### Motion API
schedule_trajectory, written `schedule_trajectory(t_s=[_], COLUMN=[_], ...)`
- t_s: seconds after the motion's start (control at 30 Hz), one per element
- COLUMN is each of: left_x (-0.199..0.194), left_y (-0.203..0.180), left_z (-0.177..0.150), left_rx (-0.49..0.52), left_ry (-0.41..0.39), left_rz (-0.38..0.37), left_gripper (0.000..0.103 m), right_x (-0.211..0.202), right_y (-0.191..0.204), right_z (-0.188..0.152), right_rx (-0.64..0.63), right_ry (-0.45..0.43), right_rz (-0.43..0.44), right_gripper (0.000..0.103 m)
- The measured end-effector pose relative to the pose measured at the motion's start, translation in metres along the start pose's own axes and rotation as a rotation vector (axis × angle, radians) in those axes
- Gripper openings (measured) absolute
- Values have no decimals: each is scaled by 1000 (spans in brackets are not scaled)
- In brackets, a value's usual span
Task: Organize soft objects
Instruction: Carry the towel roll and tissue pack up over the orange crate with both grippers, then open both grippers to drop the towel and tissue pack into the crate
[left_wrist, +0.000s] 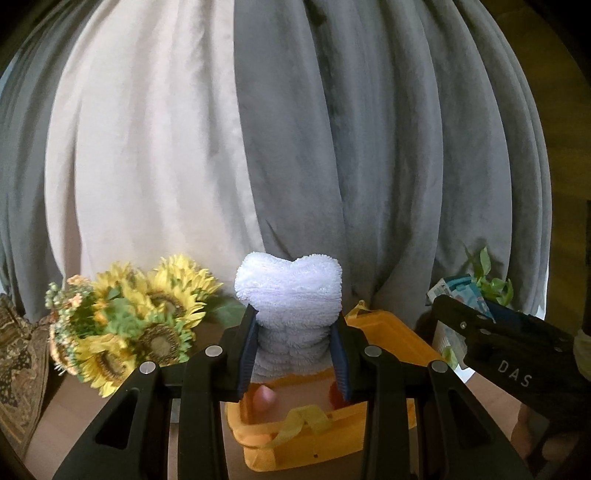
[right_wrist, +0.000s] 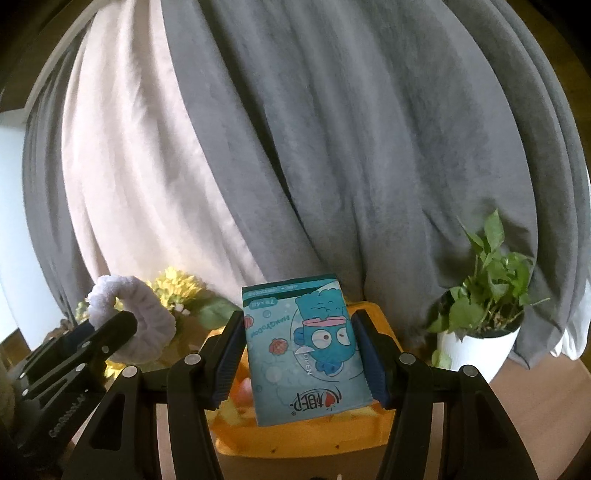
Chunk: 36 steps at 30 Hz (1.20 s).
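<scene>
Your left hand-held gripper, matt black plastic with ribbed dark-blue pads and dull metal pins, grips a fluffy white terry scrunchie. Your right hand-held gripper holds a tissue pack in smooth, faintly glossy printed wrap. The yellow basket looks like matt cloth. The far curtains are soft matt fabric; the pot is smooth white.

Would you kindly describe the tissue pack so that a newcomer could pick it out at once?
Start at the grey curtain, then drop to the orange basket on the table below it. The tissue pack is held above that basket between the right gripper's fingers. It is the only flat teal packet with a blue cartoon fish, unlike the fluffy white towel roll in the left gripper.
</scene>
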<state>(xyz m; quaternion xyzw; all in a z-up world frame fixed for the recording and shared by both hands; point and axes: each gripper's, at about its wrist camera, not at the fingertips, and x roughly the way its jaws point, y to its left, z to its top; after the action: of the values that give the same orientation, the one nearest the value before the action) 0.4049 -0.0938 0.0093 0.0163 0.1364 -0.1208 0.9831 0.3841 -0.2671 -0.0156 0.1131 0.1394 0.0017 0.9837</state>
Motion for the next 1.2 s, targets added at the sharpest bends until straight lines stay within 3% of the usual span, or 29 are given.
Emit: schedule_trajectory(t_s=[0.4, 0.97, 1.2], left_x=[61, 138, 152], left_y=[1, 11, 11], left_z=[-1, -36, -42], left_rx=[13, -5, 15], left_ry=[55, 237, 280], left_rz=[-27, -60, -76], left_gripper=[36, 36, 51], right_x=[49, 126, 149], right_y=[-12, -24, -25], right_z=[0, -19, -26], right_rx=[-6, -24, -31], right_ry=[39, 157, 221], right_rz=[-42, -62, -64], right_gripper=[59, 59, 60])
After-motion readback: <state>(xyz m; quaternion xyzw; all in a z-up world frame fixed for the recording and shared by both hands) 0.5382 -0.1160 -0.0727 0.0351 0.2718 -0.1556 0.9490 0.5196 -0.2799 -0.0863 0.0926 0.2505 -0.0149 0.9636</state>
